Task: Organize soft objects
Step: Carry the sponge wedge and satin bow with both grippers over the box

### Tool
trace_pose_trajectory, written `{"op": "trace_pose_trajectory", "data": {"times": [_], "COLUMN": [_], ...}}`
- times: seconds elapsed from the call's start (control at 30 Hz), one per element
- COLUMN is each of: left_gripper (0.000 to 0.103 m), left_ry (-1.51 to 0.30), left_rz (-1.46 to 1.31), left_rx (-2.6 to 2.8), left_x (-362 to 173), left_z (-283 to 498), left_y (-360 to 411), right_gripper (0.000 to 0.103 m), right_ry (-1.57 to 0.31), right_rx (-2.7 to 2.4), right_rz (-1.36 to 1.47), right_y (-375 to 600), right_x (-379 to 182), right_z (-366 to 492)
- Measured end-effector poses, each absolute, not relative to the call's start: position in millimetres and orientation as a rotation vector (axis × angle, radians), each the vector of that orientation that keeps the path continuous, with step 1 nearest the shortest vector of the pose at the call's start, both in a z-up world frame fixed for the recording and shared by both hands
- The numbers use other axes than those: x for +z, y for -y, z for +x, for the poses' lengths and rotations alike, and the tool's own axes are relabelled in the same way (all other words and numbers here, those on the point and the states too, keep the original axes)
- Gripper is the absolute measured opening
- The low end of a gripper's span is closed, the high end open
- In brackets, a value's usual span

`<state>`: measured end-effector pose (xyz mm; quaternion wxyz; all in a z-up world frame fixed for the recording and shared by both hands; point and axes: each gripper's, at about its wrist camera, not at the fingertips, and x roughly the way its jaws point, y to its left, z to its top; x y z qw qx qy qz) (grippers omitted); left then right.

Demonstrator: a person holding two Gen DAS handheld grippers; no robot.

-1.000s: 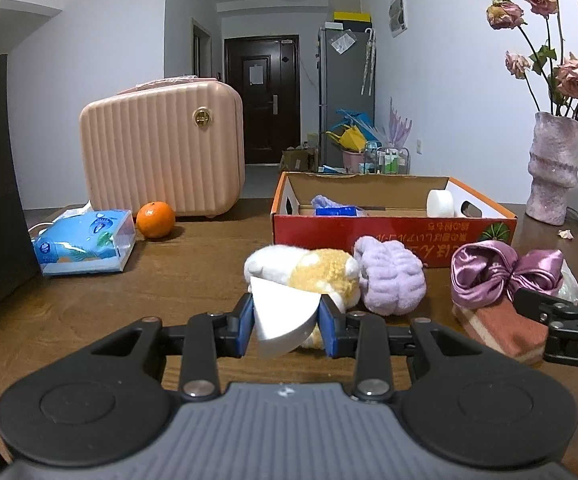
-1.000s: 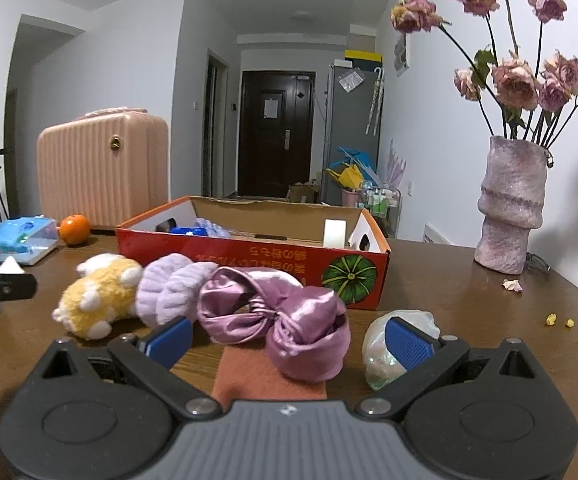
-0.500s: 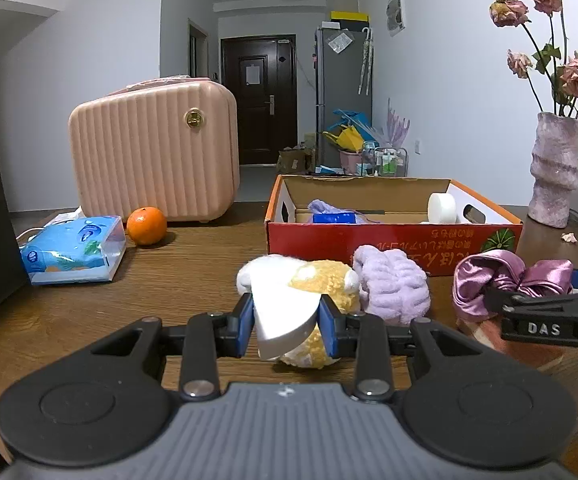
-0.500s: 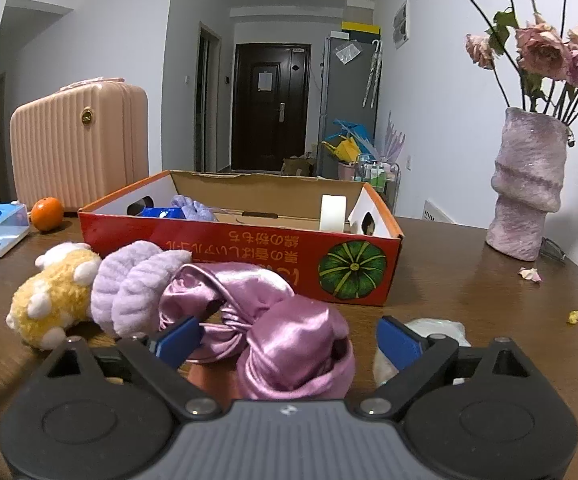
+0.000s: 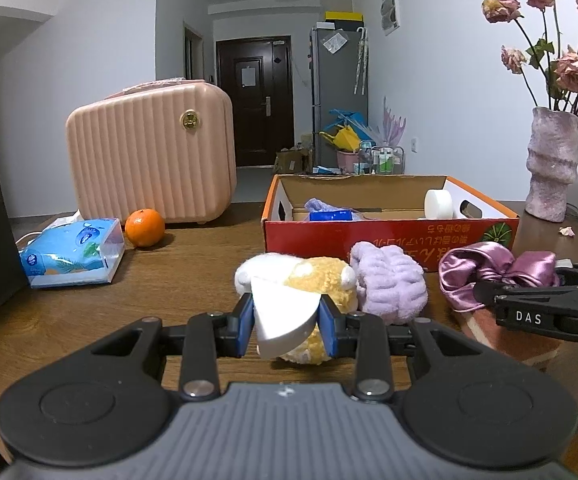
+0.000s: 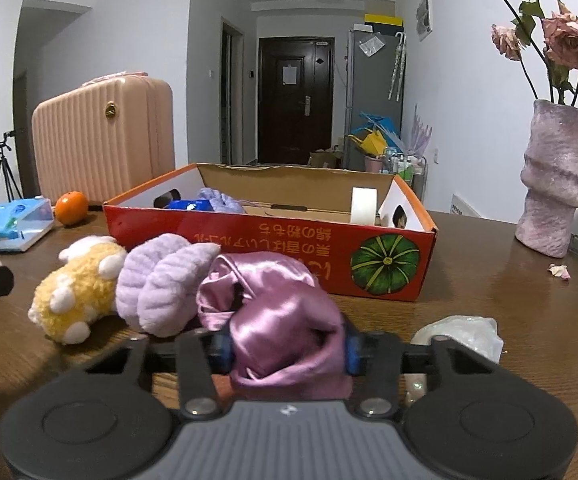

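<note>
Yellow plush toy (image 6: 75, 296) lies at the left on the worktop (image 6: 489, 292), touching a lilac fluffy headband (image 6: 161, 280). The left gripper (image 5: 287, 322) pinches a white wedge-shaped piece (image 5: 283, 316). At centre, the right gripper (image 6: 289, 350) is closing on the purple satin scrunchie (image 6: 273, 312), before the red cardboard box (image 6: 289, 248).

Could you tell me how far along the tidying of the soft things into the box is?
Early on. A purple fluffy item already lies in the cardboard box. In hand: the right claw is closing on the satin scrunchie; the left claw is shut on a white wedge. Left on the table: the plush toy and the lilac headband.
</note>
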<state>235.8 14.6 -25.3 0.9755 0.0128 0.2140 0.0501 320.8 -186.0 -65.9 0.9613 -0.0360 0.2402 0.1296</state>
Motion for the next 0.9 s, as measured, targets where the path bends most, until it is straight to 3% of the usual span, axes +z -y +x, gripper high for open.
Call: {"op": "trace_pose_trajectory", "data": {"times": [0.2,0.9], "left_gripper": [0.034,0.034], "left_ry": [-0.420,-0.373], "left_rz": [0.028,-0.007], "left_rx": [0.096,0.090], "left_x": [-24,-3], "left_z": [233,232], "left_y": [-14,-12], "right_gripper": [0.035,0.035], "right_ry": [-0.462,-0.303], "right_rx": [0.269,0.224], "right_rz": [-0.084,0.001], "right_y": [185,196], "right_x": [-63,-28], "right_z": [316,298]}}
